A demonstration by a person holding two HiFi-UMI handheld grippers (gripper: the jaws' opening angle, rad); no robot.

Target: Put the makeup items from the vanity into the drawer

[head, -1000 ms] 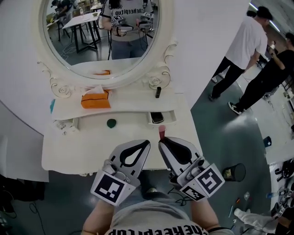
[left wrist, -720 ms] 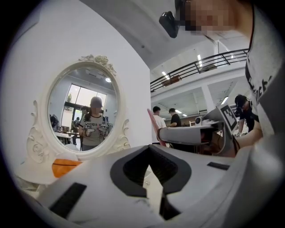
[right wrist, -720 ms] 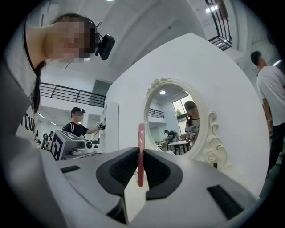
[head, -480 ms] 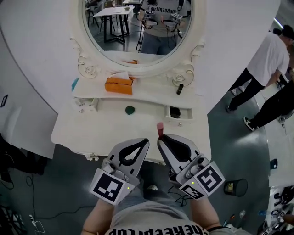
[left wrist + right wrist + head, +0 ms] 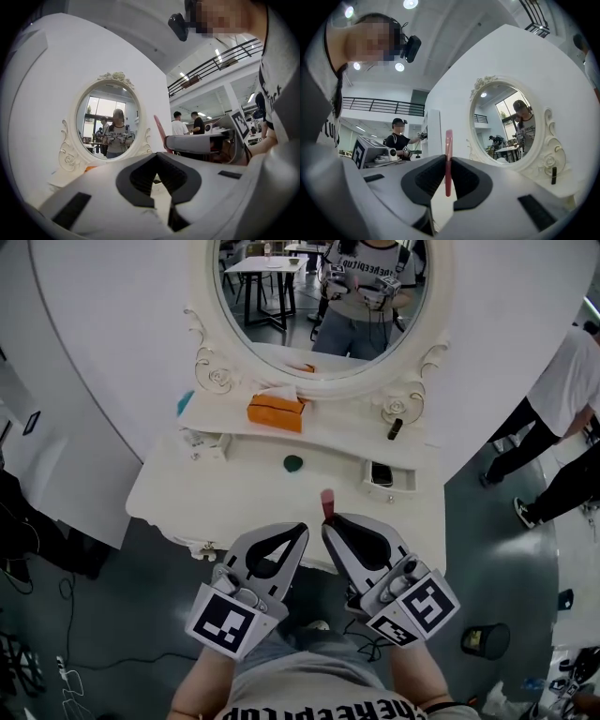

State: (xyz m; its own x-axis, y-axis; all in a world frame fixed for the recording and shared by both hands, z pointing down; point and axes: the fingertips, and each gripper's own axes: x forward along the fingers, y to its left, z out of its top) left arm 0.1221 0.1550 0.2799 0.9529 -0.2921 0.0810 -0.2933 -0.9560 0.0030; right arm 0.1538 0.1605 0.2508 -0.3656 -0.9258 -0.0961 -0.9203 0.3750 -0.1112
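Pink flat makeup item (image 5: 326, 502) standing upright, pinched by lower part between jaws of right gripper (image 5: 330, 525), just over near edge of vanity (image 5: 234, 512). Left gripper (image 5: 296, 532) hanging beside, jaws together, holding nothing. Step in hand, as I am judging: carrying item to drawer. Small drawer (image 5: 388, 489) standing open at far right, under shelf. Next move is asking for reach forward and right, lowering over drawer, then opening jaws. Green round item (image 5: 293, 463) and black tube (image 5: 395, 429) lying on vanity, not yet put away.

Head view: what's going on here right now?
A person stands at a white vanity, a gripper in each hand. The right gripper is shut on a thin pink item; the left gripper is shut, empty. The small drawer is open, and a round green item lies on the vanity.
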